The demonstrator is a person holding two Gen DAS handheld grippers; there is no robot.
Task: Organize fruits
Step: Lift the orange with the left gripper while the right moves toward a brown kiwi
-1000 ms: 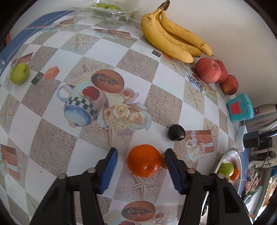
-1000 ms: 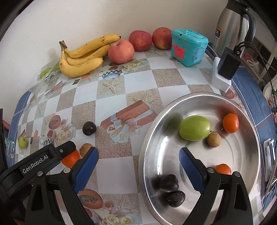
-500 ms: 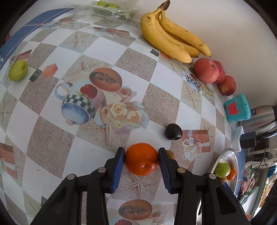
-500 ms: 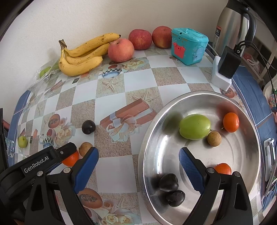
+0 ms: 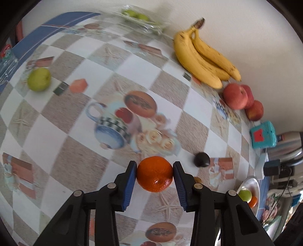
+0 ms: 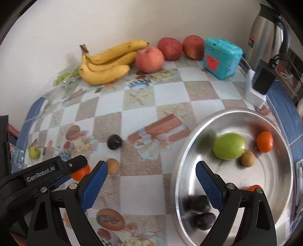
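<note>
My left gripper (image 5: 154,171) is shut on an orange tangerine (image 5: 154,173), both blue pads pressed to its sides, just above the patterned tablecloth. In the right wrist view that same tangerine (image 6: 81,172) peeks from behind the left gripper's black body at lower left. My right gripper (image 6: 151,177) stands open over the left rim of the steel bowl (image 6: 181,151), nothing between its fingers. In the bowl lie a green fruit (image 6: 229,145), tangerines (image 6: 265,142), a small brown fruit (image 6: 247,158) and dark plums (image 6: 200,203). A dark plum (image 6: 114,142) and a brown fruit (image 6: 112,166) rest on the cloth.
Bananas (image 6: 108,62) and three red apples (image 6: 149,59) line the back wall beside a teal box (image 6: 221,57) and a steel kettle (image 6: 269,32). A charger block (image 6: 262,79) sits behind the bowl. A small green fruit (image 5: 39,79) lies far left; bagged green fruit (image 5: 136,16) is at the back.
The left gripper's jaws closed onto the tangerine and carried it a little up off the cloth. The right gripper stayed open in place over the bowl's rim.
</note>
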